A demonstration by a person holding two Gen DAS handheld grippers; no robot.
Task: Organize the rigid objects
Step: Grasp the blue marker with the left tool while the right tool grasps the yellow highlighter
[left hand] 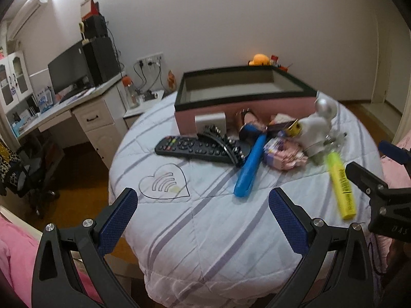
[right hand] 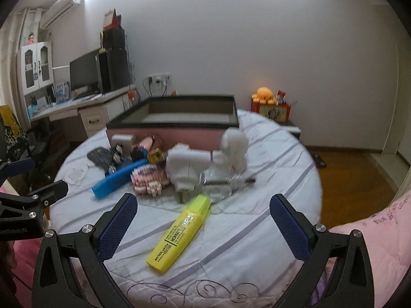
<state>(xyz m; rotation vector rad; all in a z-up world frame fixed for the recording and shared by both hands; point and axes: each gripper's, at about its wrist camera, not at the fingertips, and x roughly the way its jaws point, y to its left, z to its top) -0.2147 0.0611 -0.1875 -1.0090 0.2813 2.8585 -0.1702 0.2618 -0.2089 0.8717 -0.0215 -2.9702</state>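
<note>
- The left gripper [left hand: 203, 206] hangs over the near part of the quilt [left hand: 205, 231], its blue-padded fingers [left hand: 117, 220] spread wide with nothing between them
- The right gripper [right hand: 203, 213] is likewise spread wide and holds nothing; in its own view the yellow highlighter [right hand: 178, 233] lies on the quilt between its fingers, apart from both pads
- In the left wrist view that highlighter [left hand: 341, 186] lies at the right of the pile, just beside the tip of the right gripper
- A pink storage box with a black rim [left hand: 246, 107] stands open at the far side of the bed, and nothing shows inside it from these angles
- The clutter lies just in front of the box: a black remote control [left hand: 190, 148], a black studded hair clip [left hand: 226, 145] across its right end, and a blue oblong case [left hand: 250, 166] tilted against the pile
- To the right of the case sit a heap of small pink packets [left hand: 282, 155] and a white figurine [left hand: 318, 131] with a silver ball top, blurred
- A small white square box [left hand: 210, 123] leans on the front wall of the pink box
- A desk with a monitor [left hand: 69, 73] stands at the left of the room
</note>
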